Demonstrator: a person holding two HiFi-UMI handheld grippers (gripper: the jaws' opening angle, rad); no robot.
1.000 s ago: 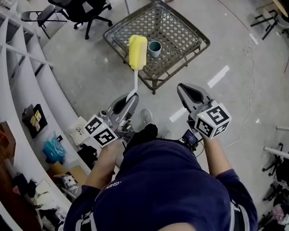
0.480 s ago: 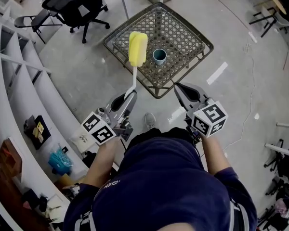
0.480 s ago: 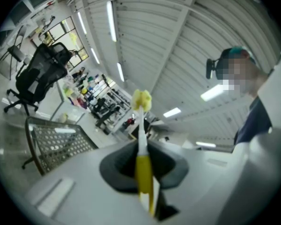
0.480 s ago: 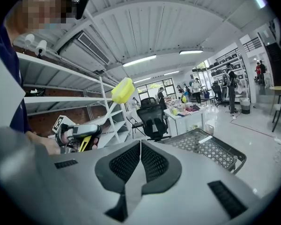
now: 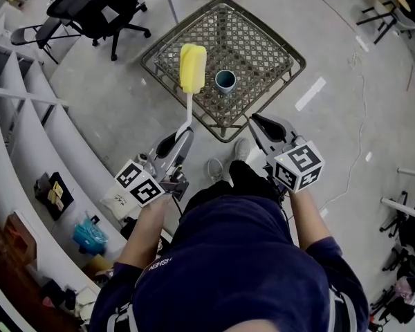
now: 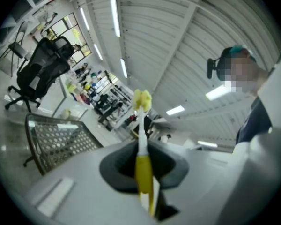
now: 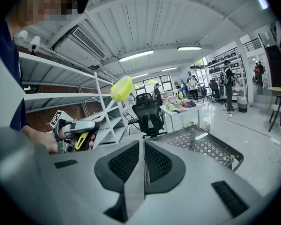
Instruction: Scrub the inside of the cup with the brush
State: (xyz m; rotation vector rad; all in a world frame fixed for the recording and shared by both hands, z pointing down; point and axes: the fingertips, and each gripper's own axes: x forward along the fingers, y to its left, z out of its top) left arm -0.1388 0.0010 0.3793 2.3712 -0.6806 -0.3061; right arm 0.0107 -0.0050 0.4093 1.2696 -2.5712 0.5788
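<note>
A teal cup point(image 5: 225, 81) stands upright on a low metal mesh table point(image 5: 259, 43). My left gripper point(image 5: 185, 133) is shut on the handle of the brush point(image 5: 193, 68), whose yellow sponge head sticks forward over the table's near-left part, just left of the cup. In the left gripper view the brush point(image 6: 142, 100) rises from between the jaws of the left gripper point(image 6: 143, 162). My right gripper point(image 5: 258, 120) is shut with nothing in it, short of the table's near edge. The right gripper view shows the right gripper point(image 7: 144, 159), the table point(image 7: 202, 144) and the brush head point(image 7: 122, 88).
A black office chair point(image 5: 90, 4) stands on the floor left of the table. White curved shelving point(image 5: 28, 123) with bags and boxes runs along the left. White tape marks point(image 5: 311, 93) and a cable point(image 5: 360, 137) lie on the grey floor at the right.
The person has stepped closer to the table, carrying both grippers forward. The brush head now hangs over the table beside the cup. Both grippers stay shut.
</note>
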